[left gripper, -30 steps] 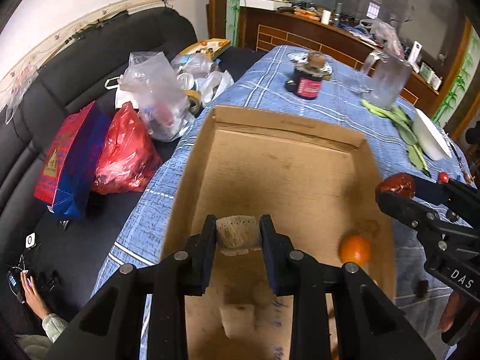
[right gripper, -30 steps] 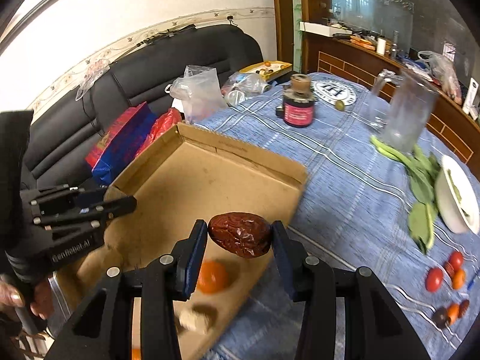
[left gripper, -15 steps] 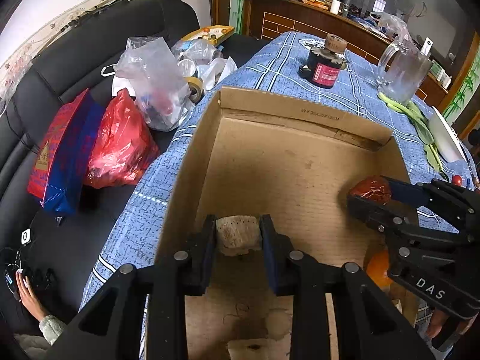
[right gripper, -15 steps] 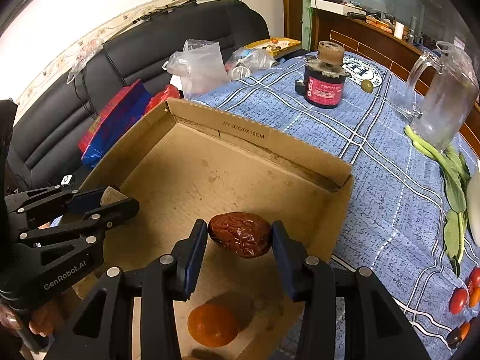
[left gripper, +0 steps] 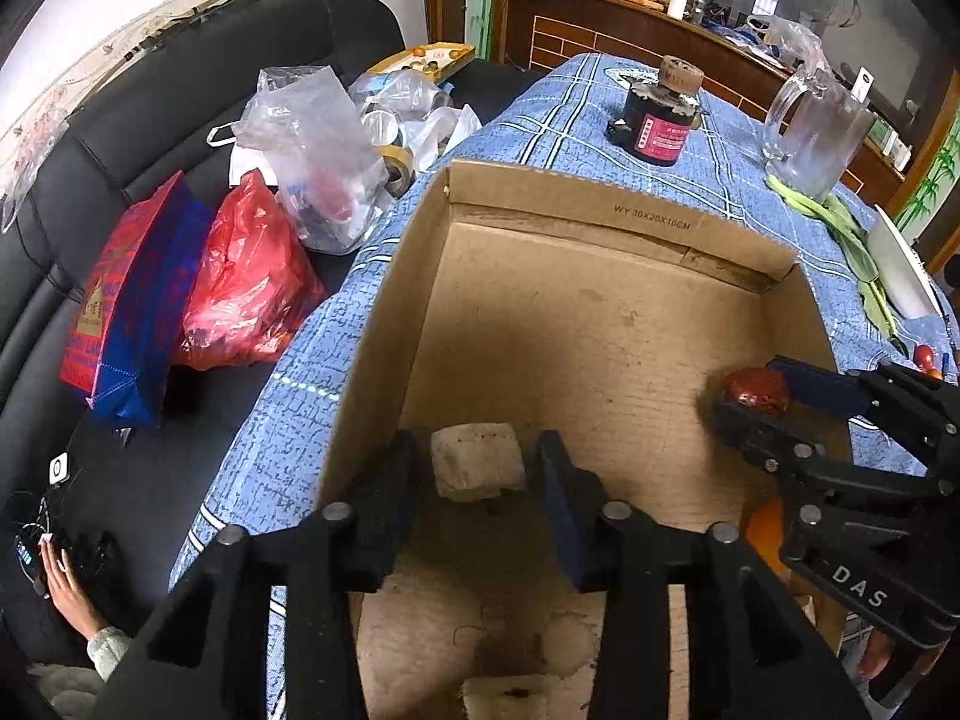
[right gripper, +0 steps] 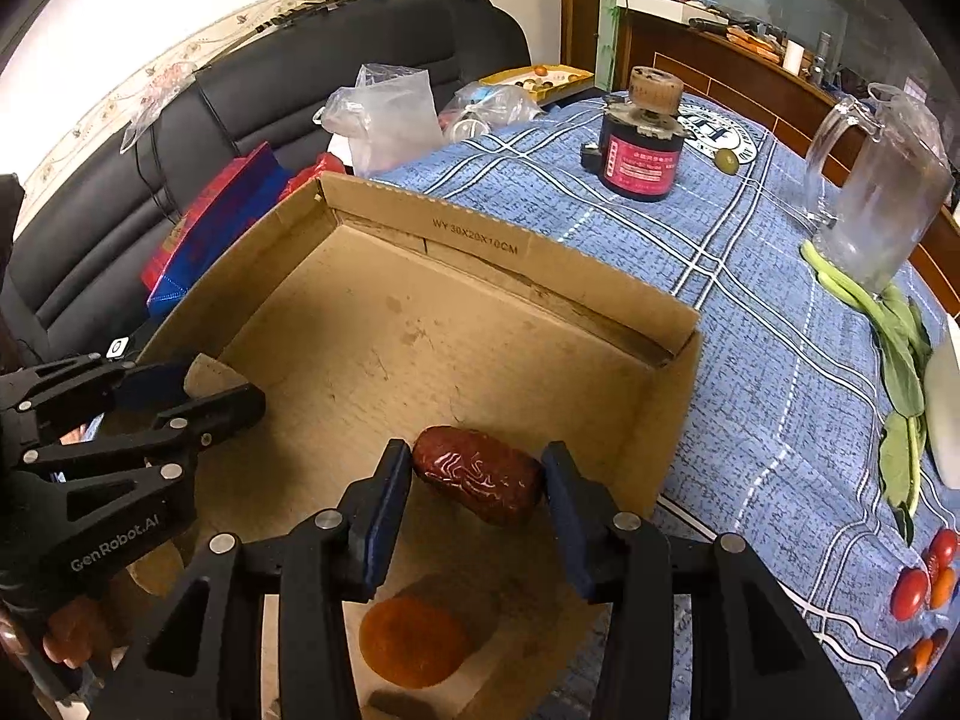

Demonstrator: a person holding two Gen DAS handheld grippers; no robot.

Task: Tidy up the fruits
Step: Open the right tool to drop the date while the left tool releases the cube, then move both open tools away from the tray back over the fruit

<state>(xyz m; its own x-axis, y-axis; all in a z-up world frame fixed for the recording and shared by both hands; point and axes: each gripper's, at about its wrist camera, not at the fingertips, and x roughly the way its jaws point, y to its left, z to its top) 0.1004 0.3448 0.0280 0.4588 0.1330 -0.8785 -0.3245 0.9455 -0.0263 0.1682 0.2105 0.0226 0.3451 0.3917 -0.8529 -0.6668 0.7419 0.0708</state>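
Observation:
An open cardboard box [left gripper: 600, 210] [right gripper: 480, 240] stands on the blue checked tablecloth. My left gripper [left gripper: 477, 480] [right gripper: 198, 387] hangs low inside its left side. Its jaws are opening, and a beige chunk [left gripper: 477, 468] [right gripper: 207, 375] sits between them with a gap on each side. My right gripper [right gripper: 477, 480] [left gripper: 750, 396] is shut on a wrinkled red date [right gripper: 477, 474] [left gripper: 756, 390] just above the box floor near the right wall. An orange fruit [right gripper: 414, 639] [left gripper: 765, 531] lies on the floor below it. Another beige piece [left gripper: 504, 696] lies at the near end.
Beyond the box stand a dark jar with a red label [right gripper: 642, 144] and a glass pitcher [right gripper: 882, 192]. Green leaves [right gripper: 894, 324], a white plate [right gripper: 945, 420] and small tomatoes [right gripper: 918, 588] lie to the right. Left of the table, bags [left gripper: 240, 288] fill a black sofa.
The left jaws have parted from the beige chunk, which they gripped before. Both grippers have sunk into the box, and the right one has carried the date in over the floor.

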